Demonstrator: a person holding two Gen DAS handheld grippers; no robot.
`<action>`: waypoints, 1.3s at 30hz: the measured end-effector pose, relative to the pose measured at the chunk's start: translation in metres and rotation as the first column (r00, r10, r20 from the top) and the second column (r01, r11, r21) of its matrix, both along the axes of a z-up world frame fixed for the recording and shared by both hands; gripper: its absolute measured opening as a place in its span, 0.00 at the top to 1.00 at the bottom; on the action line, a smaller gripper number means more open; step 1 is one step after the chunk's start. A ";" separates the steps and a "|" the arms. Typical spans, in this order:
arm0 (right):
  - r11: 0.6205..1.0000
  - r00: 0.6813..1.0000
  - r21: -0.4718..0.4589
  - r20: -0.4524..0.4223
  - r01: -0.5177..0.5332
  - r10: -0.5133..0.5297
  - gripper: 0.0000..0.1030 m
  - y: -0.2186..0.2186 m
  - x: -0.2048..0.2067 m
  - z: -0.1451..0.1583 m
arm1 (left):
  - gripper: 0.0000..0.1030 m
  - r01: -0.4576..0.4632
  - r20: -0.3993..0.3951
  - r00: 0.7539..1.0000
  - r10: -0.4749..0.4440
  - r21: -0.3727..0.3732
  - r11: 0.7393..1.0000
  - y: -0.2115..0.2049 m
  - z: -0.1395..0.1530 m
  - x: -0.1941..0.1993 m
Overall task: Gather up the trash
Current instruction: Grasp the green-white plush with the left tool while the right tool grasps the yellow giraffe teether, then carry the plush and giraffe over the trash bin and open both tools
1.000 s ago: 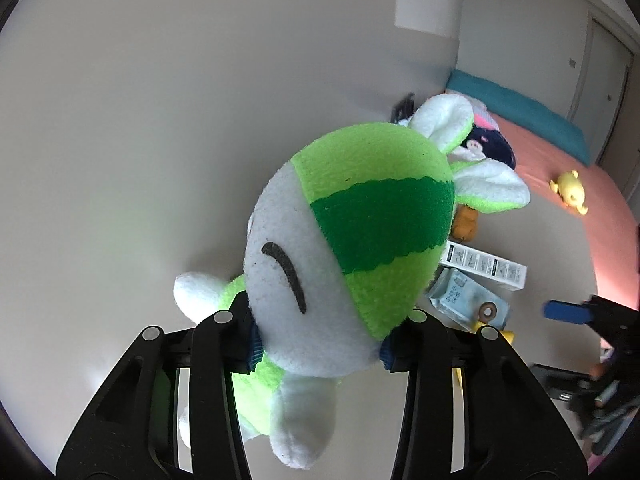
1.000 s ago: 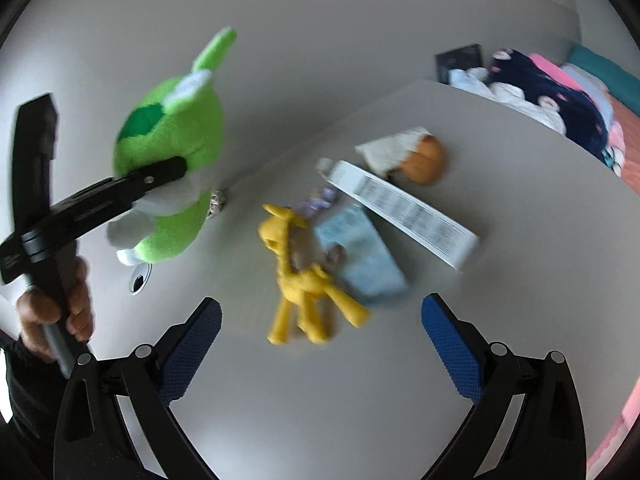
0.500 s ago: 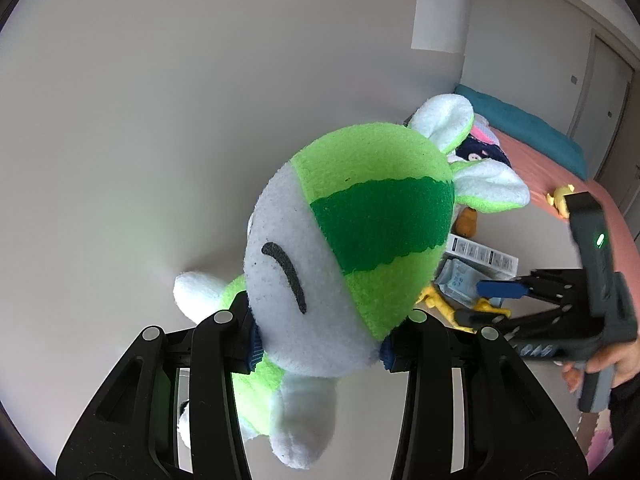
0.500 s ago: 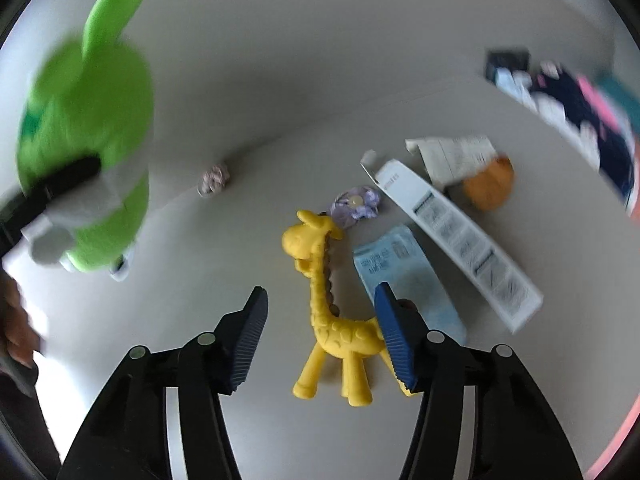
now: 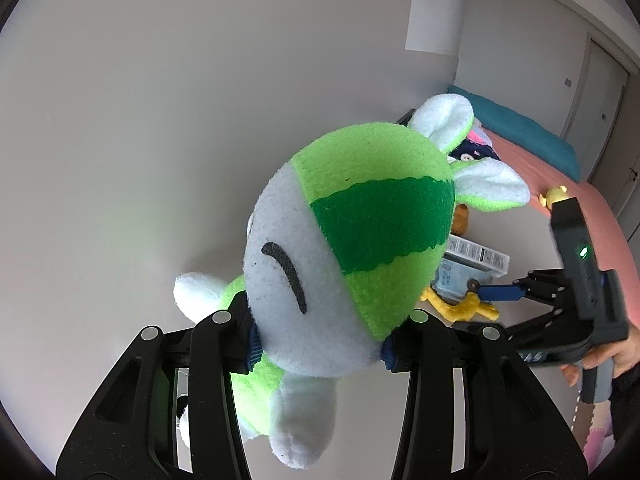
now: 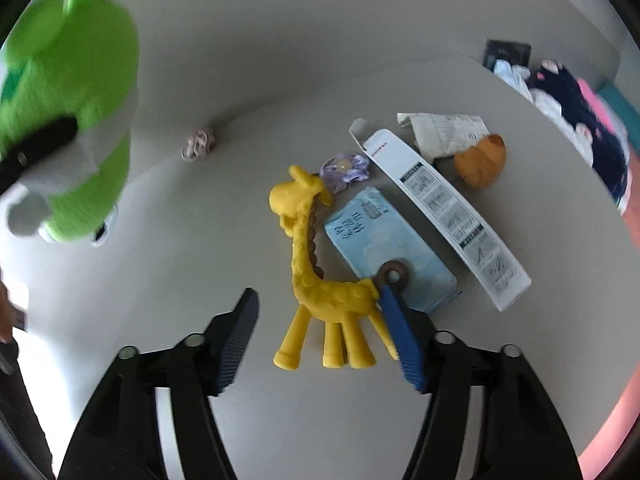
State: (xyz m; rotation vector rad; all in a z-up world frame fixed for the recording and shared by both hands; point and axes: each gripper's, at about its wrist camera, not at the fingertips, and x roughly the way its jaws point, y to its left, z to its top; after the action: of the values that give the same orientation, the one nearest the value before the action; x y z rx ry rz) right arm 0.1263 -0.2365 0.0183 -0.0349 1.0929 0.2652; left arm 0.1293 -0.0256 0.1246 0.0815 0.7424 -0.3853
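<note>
Nearest the left wrist camera, the left claw [image 5: 318, 346] grips a green and white plush toy [image 5: 352, 248] at the neck, its blue pads sunk into the soft pile on both sides, and holds it up in the air clear of the worktop [image 6: 224, 248].

Under the right wrist camera, the right claw [image 6: 320, 320] points steeply down at a yellow giraffe toy [image 6: 316, 276] lying flat on the worktop. Its jaws are opening; the giraffe's body and legs lie between them, the right pad just beside or touching the rump, the left pad well apart, so nothing is gripped.

Just beyond the giraffe lie the likely trash: a pale blue packet [image 6: 384, 248] partly under the giraffe's rear, a long white carton [image 6: 444, 216] beside it, and further off a crumpled paper [image 6: 444, 132] against a small orange-brown lump [image 6: 480, 160]. A purple flower-shaped piece [image 6: 344, 168] sits at the giraffe's head, and a small pinkish tangle [image 6: 198, 146] lies near the far wall.

The packet looks light, thin and limp; I judge it best pinched at a free edge away from the giraffe. The carton seems light but crushable and is best taken across its narrow width. The paper should compress readily anywhere.
</note>
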 end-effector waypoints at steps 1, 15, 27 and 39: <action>0.999 1.000 -0.034 0.002 -0.006 0.006 0.31 0.006 0.001 -0.001 | 0.58 0.000 0.002 1.000 0.000 0.000 1.000 0.000 0.000 0.000; 0.985 0.998 -0.166 0.059 0.040 -0.031 0.56 0.009 0.000 -0.001 | 0.57 0.012 0.008 1.000 -0.012 0.001 1.000 -0.004 0.006 -0.006; 0.975 0.988 0.185 0.077 0.120 -0.136 0.56 -0.041 -0.062 0.045 | 0.57 0.079 0.073 0.994 -0.078 -0.008 0.997 -0.038 0.038 -0.061; 0.931 0.934 0.274 0.194 0.243 -0.301 0.56 -0.136 -0.198 0.079 | 0.56 0.239 0.103 0.967 -0.233 -0.050 0.970 -0.129 0.041 -0.164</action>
State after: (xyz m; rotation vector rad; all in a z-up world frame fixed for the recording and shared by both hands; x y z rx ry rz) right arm -0.0720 -0.3720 0.0974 0.3014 0.8116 0.1384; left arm -0.0343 -0.1548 0.1659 0.1301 0.6262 -0.6277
